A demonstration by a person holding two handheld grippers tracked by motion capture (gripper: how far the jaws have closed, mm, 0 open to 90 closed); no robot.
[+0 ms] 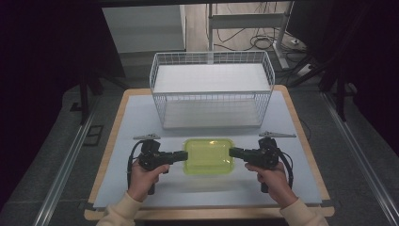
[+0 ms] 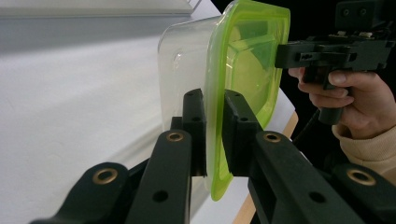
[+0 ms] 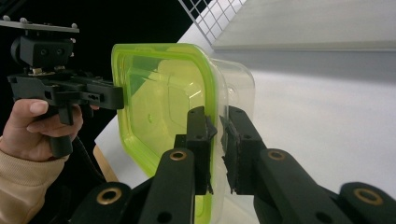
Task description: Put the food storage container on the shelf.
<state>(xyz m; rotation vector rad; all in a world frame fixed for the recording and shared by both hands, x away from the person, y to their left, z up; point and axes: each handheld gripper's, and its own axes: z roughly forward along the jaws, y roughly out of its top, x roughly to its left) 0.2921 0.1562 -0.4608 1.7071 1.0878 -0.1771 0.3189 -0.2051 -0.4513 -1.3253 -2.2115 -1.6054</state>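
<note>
Green-lidded container (image 1: pixel 209 157) between both hand-held grippers — left (image 1: pixel 182 157), right (image 1: pixel 234 151) each clamped on lid rim.

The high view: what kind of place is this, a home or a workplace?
Probably a lab or recording workspace, not a home: a bare white table with a wire basket, loose cables on the floor, and metal rails alongside.

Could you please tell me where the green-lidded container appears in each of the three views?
High view: the green-lidded container lies low in the centre of the table, between the two grippers.
Left gripper view: upper centre, its lid rim clamped between the left gripper jaws.
Right gripper view: centre left, its rim between the right gripper jaws.
Shared landmark: the white wire basket, at the top edge of the right gripper view.
</note>
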